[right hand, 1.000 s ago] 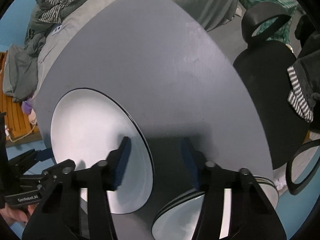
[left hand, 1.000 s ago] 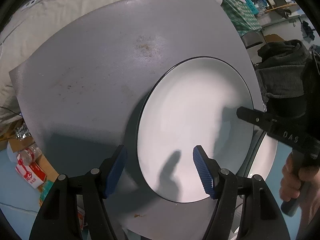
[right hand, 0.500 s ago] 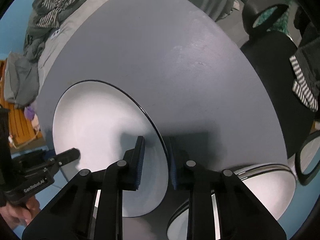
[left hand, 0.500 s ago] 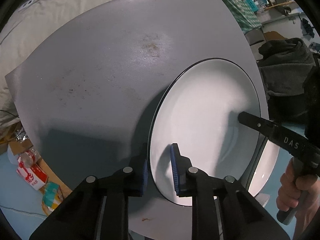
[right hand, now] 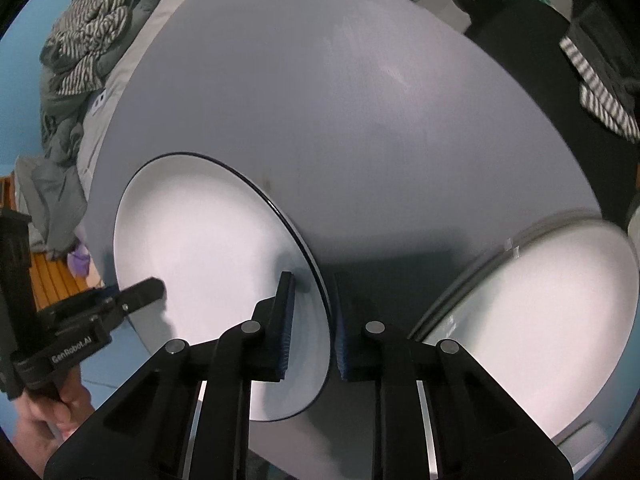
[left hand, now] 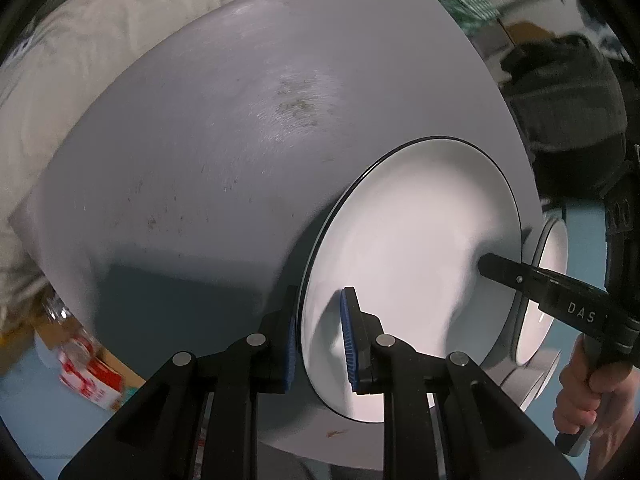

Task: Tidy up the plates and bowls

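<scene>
A white plate point(left hand: 420, 240) with a thin dark rim lies on the grey round table point(left hand: 200, 140). My left gripper point(left hand: 320, 300) is shut on the plate's near-left rim, one blue pad on top and one underneath. My right gripper point(right hand: 314, 288) straddles the opposite rim of the same plate point(right hand: 200, 240); its jaws are closing, and the pads press on the rim between them. Each gripper shows in the other's view: the right gripper point(left hand: 486, 266) and the left gripper point(right hand: 154, 286). A stack of more white dishes point(right hand: 540, 320) sits beside the plate at the table's edge.
Beige bedding point(left hand: 80, 40) lies beyond the table, and piled striped clothes point(right hand: 88, 32) lie at its far left. A black chair point(right hand: 520, 40) stands at the far right. A red and white box point(left hand: 92, 376) is on the floor. A person's hand point(left hand: 584, 400) holds the right gripper.
Both grippers went from open around the plate's rims to closed on them. In the right wrist view, the stack of dishes has come further into view.
</scene>
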{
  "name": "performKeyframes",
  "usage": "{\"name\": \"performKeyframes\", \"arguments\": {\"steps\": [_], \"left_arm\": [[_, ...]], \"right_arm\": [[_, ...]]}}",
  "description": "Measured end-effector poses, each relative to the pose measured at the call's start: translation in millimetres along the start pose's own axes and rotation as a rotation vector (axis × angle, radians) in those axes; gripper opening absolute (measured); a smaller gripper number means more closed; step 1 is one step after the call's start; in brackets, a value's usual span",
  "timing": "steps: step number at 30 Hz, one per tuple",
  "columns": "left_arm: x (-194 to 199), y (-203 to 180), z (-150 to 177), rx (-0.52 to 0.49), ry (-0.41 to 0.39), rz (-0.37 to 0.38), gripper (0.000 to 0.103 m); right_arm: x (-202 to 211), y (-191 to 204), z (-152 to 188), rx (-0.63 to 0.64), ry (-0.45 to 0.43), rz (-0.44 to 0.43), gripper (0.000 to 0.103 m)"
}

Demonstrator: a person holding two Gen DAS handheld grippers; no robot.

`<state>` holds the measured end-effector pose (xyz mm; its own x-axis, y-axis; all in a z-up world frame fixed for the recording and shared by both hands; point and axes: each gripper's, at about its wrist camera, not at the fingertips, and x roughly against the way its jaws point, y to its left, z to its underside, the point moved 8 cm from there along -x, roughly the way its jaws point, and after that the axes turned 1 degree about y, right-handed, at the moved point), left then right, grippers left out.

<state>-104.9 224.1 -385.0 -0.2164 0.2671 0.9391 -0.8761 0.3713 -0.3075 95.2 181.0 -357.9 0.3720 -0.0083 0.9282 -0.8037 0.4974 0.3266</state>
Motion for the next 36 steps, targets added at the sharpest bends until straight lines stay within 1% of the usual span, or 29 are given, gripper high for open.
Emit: {"name": "performKeyframes", "arguments": {"steps": [3, 7, 10, 13, 15, 20, 26, 33, 36], "left_arm": [[3, 1, 1, -0.055, 0.006, -0.025, 0.02], [7, 4, 3, -0.129, 0.016, -0.055, 0.021], [8, 5, 5, -0.165, 0.023, -0.072, 0.021], [8, 2, 7, -0.177, 0.027, -0.082, 0.021], [6, -8, 6, -0.186, 0.027, -0.086, 0.021], [8, -19, 14, -0.193, 0.03, -0.073, 0.02], [16, -41, 10, -0.25, 0.023, -0.062, 0.02], [30, -69, 2, -0.314, -0.001, -0.064, 0.018], [33, -82, 0, -0.343, 0.001, -0.056, 0.017]], "right_arm": [[-1, 0, 10, -0.046, -0.008, -0.015, 0.017], [-2, 0, 23, -0.117, -0.035, -0.062, 0.015], [-3, 1, 31, -0.164, -0.055, -0.086, 0.015], [-4, 0, 37, -0.192, -0.072, -0.098, 0.014], [-3, 0, 40, -0.2, -0.077, -0.094, 0.014], [-1, -3, 45, -0.221, -0.091, -0.08, 0.012], [15, -9, 50, -0.239, -0.125, -0.07, 0.012], [34, -17, 59, -0.276, -0.164, -0.081, 0.012], [44, -23, 62, -0.295, -0.188, -0.091, 0.012]]}}
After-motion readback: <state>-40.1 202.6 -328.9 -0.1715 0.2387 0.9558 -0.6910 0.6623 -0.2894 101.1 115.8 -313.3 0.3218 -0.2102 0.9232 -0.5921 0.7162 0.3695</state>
